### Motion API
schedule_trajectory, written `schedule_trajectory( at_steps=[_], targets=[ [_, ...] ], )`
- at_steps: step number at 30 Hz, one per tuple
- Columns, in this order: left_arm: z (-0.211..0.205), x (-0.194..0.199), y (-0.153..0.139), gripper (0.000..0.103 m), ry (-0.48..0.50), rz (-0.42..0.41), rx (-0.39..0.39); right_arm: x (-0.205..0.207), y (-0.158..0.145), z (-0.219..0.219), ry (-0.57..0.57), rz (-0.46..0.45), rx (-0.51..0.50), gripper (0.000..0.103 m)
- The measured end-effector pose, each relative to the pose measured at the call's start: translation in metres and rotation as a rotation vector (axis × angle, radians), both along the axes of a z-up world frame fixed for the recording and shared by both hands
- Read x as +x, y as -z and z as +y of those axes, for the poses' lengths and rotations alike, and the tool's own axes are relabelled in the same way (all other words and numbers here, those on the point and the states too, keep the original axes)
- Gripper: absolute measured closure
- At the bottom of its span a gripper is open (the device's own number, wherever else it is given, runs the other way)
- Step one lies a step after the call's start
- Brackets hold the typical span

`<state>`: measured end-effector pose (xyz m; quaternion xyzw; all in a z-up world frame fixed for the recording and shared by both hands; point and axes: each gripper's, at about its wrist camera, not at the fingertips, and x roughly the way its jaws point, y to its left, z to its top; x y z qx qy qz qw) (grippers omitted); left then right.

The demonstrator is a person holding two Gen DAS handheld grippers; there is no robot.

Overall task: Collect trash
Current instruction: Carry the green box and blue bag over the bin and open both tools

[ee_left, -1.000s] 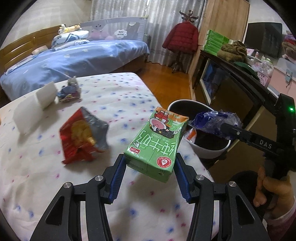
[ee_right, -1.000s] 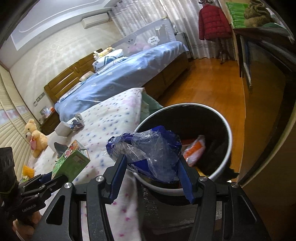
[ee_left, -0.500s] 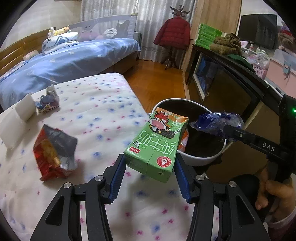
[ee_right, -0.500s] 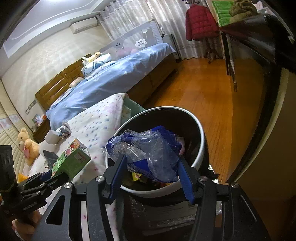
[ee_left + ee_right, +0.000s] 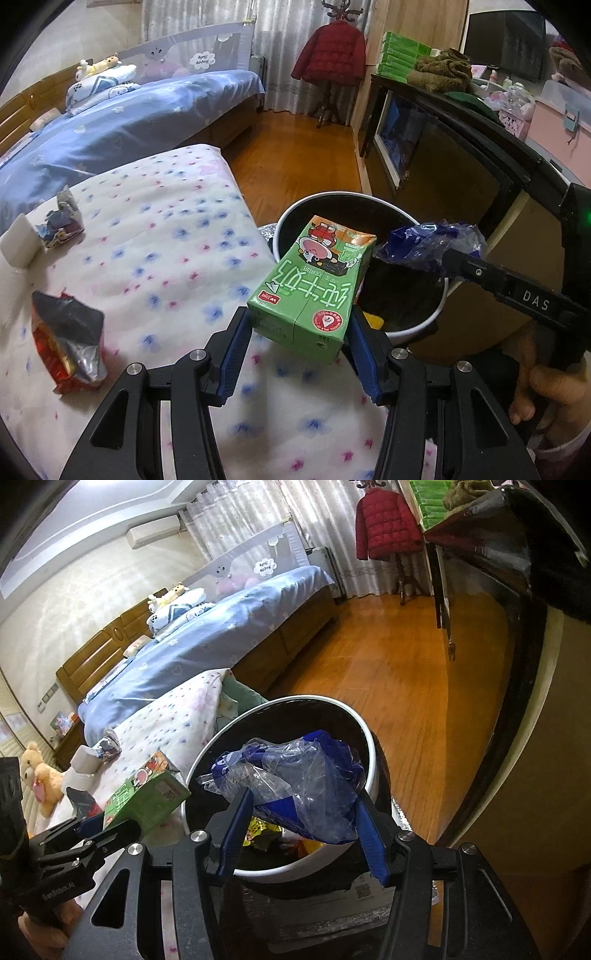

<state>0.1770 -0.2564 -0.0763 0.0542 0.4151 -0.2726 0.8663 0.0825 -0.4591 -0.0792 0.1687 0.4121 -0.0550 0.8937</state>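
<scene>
My left gripper (image 5: pixel 299 328) is shut on a green milk carton (image 5: pixel 314 288), held at the near rim of the round black trash bin (image 5: pixel 332 195) with a white rim. The carton (image 5: pixel 144 801) and the left gripper (image 5: pixel 92 827) also show at the lower left of the right wrist view. My right gripper (image 5: pixel 301 808) is shut on a crumpled blue and clear plastic bag (image 5: pixel 295 779), hanging over the bin's opening (image 5: pixel 373 775). In the left wrist view that bag (image 5: pixel 432 243) sits over the bin's right side. Wrappers lie inside the bin.
On the dotted white bedspread (image 5: pixel 166 236) lie a red and silver snack bag (image 5: pixel 66 343), a small crumpled wrapper (image 5: pixel 61 221) and a white block (image 5: pixel 16 240). A dark cabinet (image 5: pixel 461 158) stands right of the bin. Beyond are wooden floor (image 5: pixel 399 664) and a blue bed (image 5: pixel 221 635).
Both grippers have moved toward the bin with their loads. The carton now overlaps the bin's rim and the bag hangs over its opening. The snack bag has slid left in the left wrist view.
</scene>
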Motion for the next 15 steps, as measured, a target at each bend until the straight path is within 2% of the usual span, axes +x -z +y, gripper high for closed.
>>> schedule_trajectory(
  at_steps=[15],
  targets=[
    [-0.024, 0.012, 0.001, 0.053, 0.019, 0.000, 0.011, 0.016, 0.009, -0.007, 0.003, 0.047, -0.034, 0.047]
  ],
)
